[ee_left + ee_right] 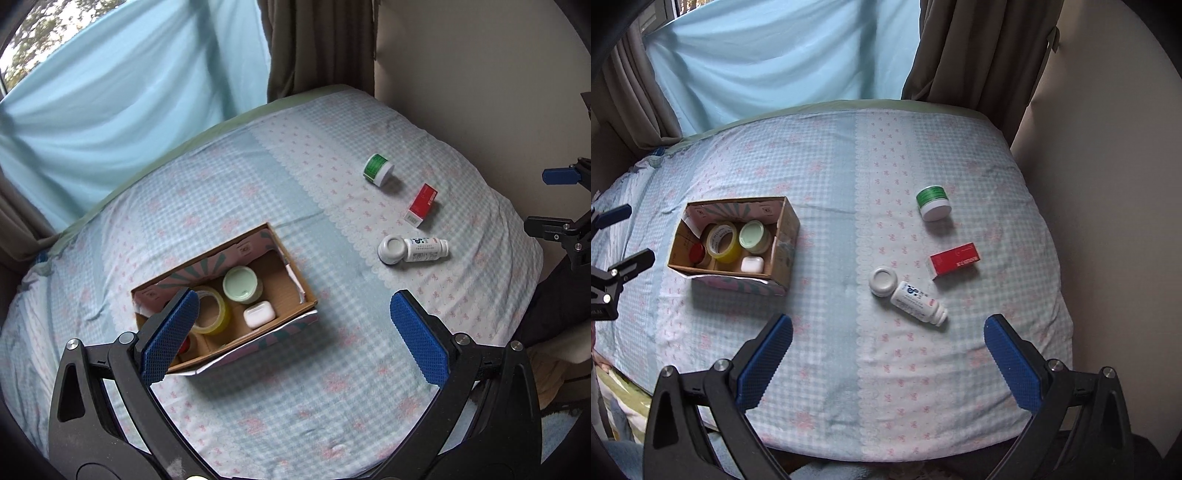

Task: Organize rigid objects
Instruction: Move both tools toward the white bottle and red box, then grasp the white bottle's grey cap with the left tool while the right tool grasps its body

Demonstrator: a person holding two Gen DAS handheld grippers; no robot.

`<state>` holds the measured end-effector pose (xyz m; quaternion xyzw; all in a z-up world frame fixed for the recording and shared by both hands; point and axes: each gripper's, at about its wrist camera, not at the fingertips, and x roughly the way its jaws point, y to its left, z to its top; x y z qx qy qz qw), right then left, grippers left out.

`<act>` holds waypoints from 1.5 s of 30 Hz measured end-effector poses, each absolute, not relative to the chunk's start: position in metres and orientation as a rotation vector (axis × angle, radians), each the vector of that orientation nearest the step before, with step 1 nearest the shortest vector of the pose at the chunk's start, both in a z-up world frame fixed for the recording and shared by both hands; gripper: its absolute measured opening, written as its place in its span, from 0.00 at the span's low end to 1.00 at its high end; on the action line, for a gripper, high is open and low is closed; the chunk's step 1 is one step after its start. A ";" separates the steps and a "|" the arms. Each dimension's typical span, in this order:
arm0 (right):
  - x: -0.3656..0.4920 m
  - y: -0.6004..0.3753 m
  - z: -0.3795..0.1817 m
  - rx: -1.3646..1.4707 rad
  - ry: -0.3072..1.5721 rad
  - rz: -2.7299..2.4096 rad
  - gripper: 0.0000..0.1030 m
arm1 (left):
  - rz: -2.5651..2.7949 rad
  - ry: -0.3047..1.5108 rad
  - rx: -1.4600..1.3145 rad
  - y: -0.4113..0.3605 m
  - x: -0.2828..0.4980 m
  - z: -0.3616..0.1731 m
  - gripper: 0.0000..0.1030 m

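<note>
An open cardboard box (295, 275) (785, 236) sits on the bed. It holds a yellow tape roll (212, 312) (722, 242), a pale green jar (240, 284) (752, 235), a white earbud case (259, 314) (752, 264) and a red-lidded item (697, 252). Loose on the bed to the right lie a green-lidded jar (378, 169) (933, 202), a red box (423, 204) (955, 259) and a white bottle (413, 249) (912, 299) on its side. My left gripper (291, 325) is open and empty above the box's near edge. My right gripper (888, 350) is open and empty, just short of the bottle.
The bed (827, 170) has a blue checked sheet. A light blue curtain (775, 55) and brown drapes (960, 48) hang behind it. A beige wall (1108, 184) runs along the right edge. Each gripper shows at the edge of the other's view.
</note>
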<state>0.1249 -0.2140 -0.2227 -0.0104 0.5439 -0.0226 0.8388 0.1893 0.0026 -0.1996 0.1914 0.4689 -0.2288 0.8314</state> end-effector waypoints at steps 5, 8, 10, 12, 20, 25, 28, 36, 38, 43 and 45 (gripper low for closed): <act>0.127 -0.258 -0.249 -0.105 1.173 0.100 1.00 | -0.523 1.031 0.461 -0.068 0.183 -0.234 1.00; 0.133 -0.277 -0.267 -0.199 1.173 0.184 1.00 | -0.534 1.049 0.500 -0.103 0.182 -0.258 1.00; 0.139 -0.286 -0.280 -0.246 1.177 0.251 1.00 | -0.548 1.061 0.523 -0.123 0.182 -0.273 1.00; 0.144 -0.294 -0.295 -0.289 1.186 0.305 1.00 | -0.566 1.073 0.551 -0.140 0.183 -0.289 1.00; 0.157 -0.298 -0.363 -0.392 1.199 0.462 1.00 | -0.660 1.106 0.706 -0.184 0.195 -0.372 1.00; 0.163 -0.295 -0.411 -0.376 1.198 0.498 1.00 | -0.724 1.101 0.801 -0.199 0.206 -0.431 1.00; 0.171 -0.294 -0.439 -0.359 1.207 0.507 0.94 | -0.771 1.092 0.840 -0.208 0.214 -0.463 1.00; 0.195 -0.289 -0.498 -0.371 1.185 0.558 0.80 | -0.871 1.048 0.930 -0.229 0.230 -0.518 0.89; 0.200 -0.286 -0.506 -0.392 1.173 0.583 0.77 | -0.911 1.032 0.940 -0.233 0.230 -0.525 0.89; 0.204 -0.282 -0.517 -0.400 1.148 0.641 0.71 | -0.972 1.023 0.954 -0.240 0.234 -0.537 0.78; 0.205 -0.281 -0.519 -0.407 1.141 0.651 0.67 | -0.999 1.028 0.951 -0.242 0.235 -0.540 0.72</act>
